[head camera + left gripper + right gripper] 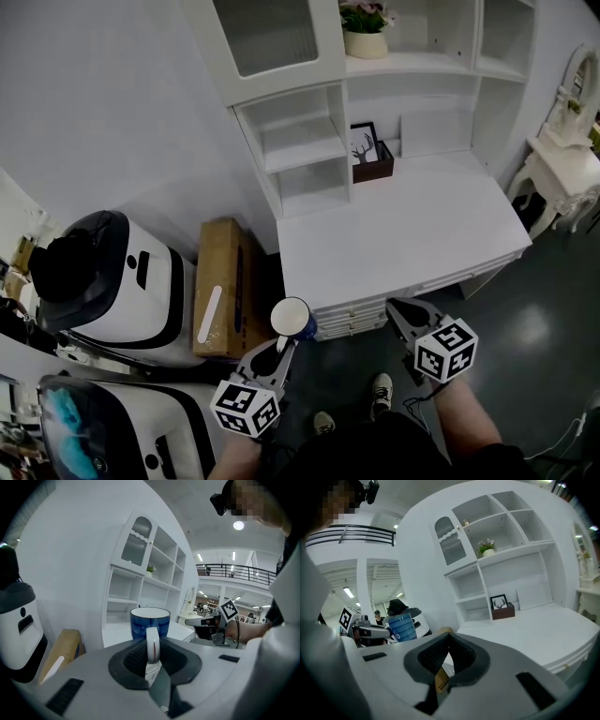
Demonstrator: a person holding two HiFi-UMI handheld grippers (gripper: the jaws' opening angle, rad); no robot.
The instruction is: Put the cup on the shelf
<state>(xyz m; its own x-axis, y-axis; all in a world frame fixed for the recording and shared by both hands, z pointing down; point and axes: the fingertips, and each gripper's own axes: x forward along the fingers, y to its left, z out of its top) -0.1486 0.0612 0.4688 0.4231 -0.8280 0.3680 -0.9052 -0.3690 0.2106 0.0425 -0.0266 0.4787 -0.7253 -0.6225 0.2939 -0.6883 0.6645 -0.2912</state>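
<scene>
a white wall runs along the left and a dark, glossy floor (pixel 525 337) fills the lower right. at far left stand two white machines with dark tops, one (pixel 122 281) behind the other (pixel 112 431). just right of them one cardboard box (pixel 225 286) stands on edge against the wall, beside the side of a white desk (pixel 403 225).

the left gripper (pixel 279 349) is clamped on the handle of the one cup (pixel 293 319), which is blue with a white inside. the cup is upright and held in the air just off the desk's front left corner. it is well below and apart from the white shelf unit (pixel 300 141) at the back of the desk. two shoes show on the floor, one (pixel 323 424) beside the left gripper and one (pixel 381 394) between the two grippers.

the desk top is bare and white, with drawer fronts along its near edge. low in the shelf unit, where it meets the desk top, one framed deer picture (pixel 364 145) stands behind one dark brown box (pixel 373 167). above, one potted plant (pixel 366 28) sits on a higher shelf.

the right gripper (pixel 449 637) has its jaws pressed together with nothing between them, and it hangs over the desk's front edge. at far right one white dressing table (pixel 562 169) with curved legs stands on the floor.
</scene>
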